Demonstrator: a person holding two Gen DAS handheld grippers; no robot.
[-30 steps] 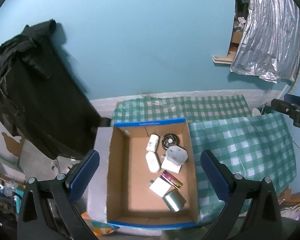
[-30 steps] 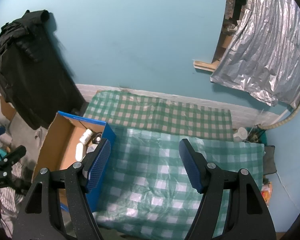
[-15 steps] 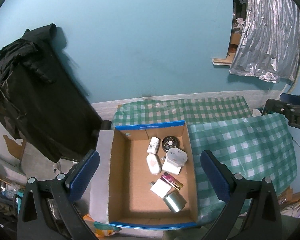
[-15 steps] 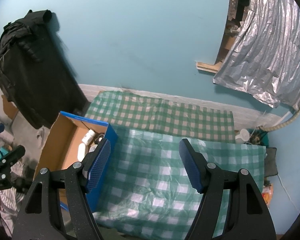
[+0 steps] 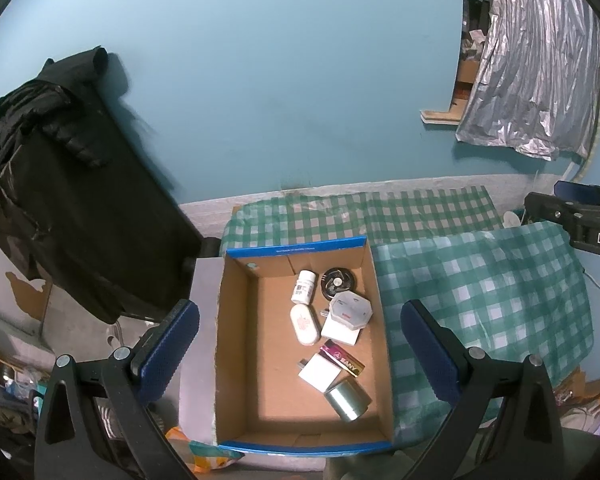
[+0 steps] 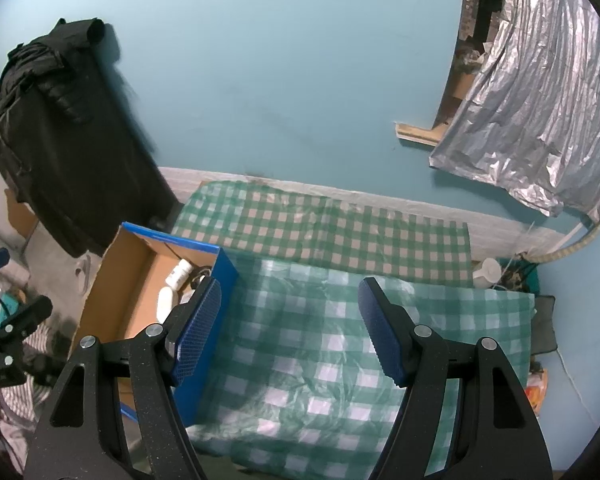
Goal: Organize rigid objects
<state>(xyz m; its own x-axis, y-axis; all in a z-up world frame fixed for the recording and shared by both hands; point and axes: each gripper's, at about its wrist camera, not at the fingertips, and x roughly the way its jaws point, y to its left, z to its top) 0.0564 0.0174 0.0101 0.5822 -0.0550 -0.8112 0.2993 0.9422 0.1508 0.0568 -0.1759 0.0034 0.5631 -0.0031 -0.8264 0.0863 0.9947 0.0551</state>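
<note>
Left gripper (image 5: 300, 344): hung above the cardboard box, its blue-padded fingers (image 5: 171, 346) spread wide with nothing between them but the view down into the box.
Right gripper (image 6: 290, 328): hung over the green checked cloth, fingers (image 6: 198, 326) standing apart and empty; its left finger showed in front of the box's blue corner.
Cardboard box (image 5: 236, 340): open-topped, brown inside with blue rims, set on the cloth's left edge; every small item lay in its right half, the left half bare card.
White pill bottle (image 5: 304, 287): lay on its side near the box's far wall.
Black round disc (image 5: 337, 281): just right of the bottle, at the far right corner.
White oval case (image 5: 305, 324): lay in front of the bottle, near the box's middle.
Grey hexagonal container (image 5: 350, 310): rested on a white flat square (image 5: 340, 334) beside the right wall.
Magenta and gold packet (image 5: 343, 361): lay slanted in front of that square, touching a white square block (image 5: 320, 372).
Silver cylinder (image 5: 347, 399): on its side, nearest the box's front right corner.
Green checked cloth (image 6: 320, 340): covered the surface right of the box, wrinkled, bare of task items.
Black garment (image 5: 68, 200): hung on the blue wall at left.
Silver foil sheet (image 6: 540, 112): hung at upper right.
</note>
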